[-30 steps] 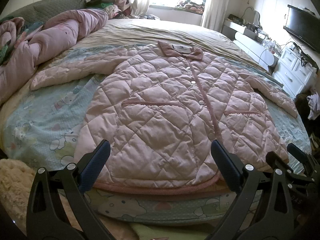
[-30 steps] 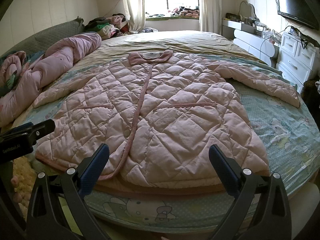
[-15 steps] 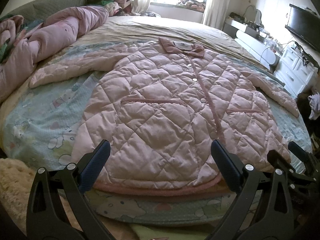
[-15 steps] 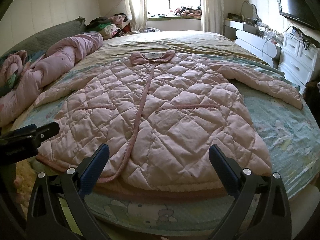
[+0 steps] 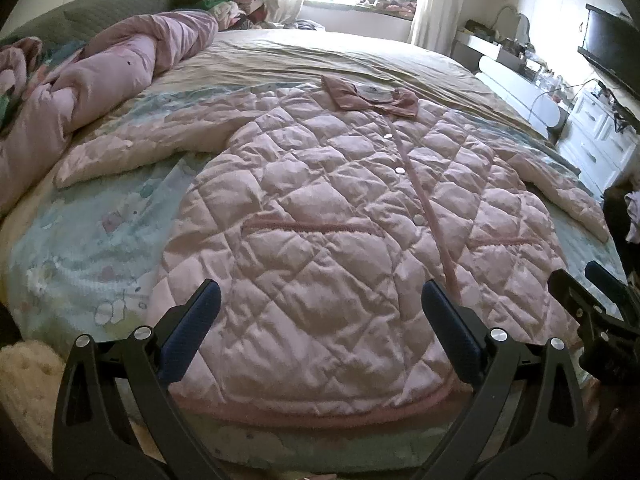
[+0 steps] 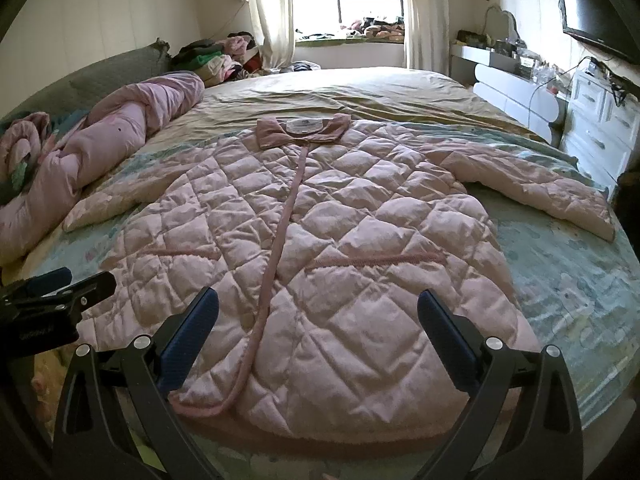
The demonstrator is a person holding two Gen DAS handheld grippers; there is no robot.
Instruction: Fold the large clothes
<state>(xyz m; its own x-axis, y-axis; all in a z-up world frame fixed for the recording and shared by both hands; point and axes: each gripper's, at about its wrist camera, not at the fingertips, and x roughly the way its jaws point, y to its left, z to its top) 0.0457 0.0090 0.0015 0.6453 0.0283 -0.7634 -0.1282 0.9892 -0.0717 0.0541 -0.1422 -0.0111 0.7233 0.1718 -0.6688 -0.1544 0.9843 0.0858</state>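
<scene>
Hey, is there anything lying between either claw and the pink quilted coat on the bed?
Nothing visible. The left claw and right claw both hang open at the hem of the pink quilted coat.

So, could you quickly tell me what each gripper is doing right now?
Left gripper: open, empty, above the pink quilted coat.
Right gripper: open, empty.

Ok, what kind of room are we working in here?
A lived-in bedroom, it seems: the pink quilted coat lies spread on a large bed, a white dresser stands along the right wall, and a wall-mounted TV hangs above it.
</scene>
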